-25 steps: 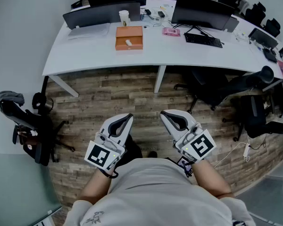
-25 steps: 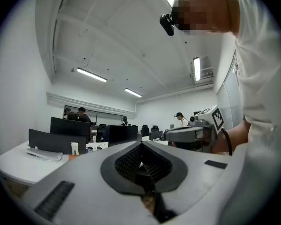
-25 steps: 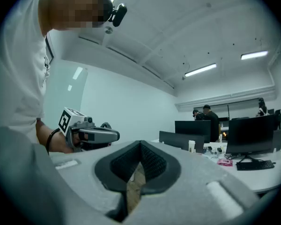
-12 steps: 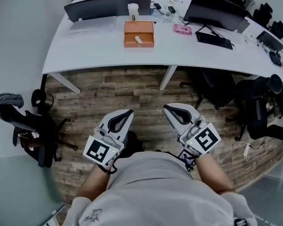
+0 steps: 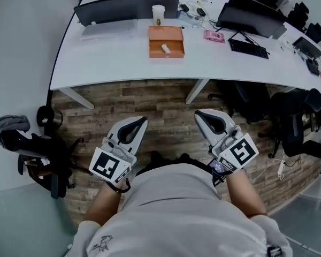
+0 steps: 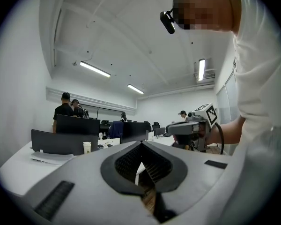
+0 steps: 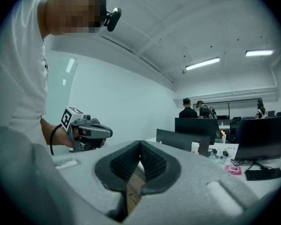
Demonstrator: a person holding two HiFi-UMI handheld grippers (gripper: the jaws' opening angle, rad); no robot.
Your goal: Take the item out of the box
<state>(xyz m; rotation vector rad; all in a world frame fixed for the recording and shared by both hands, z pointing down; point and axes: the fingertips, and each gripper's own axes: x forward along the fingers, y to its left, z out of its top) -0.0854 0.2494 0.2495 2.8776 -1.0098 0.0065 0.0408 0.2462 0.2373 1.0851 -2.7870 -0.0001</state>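
left claw [image 5: 140, 123]: closed, holds nothing; right claw [image 5: 201, 116]: closed, holds nothing

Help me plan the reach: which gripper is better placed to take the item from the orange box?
Left, but barely. The orange box sits ahead between them, a little nearer the left gripper than the right gripper. Both are shut, empty and well short of the desk.
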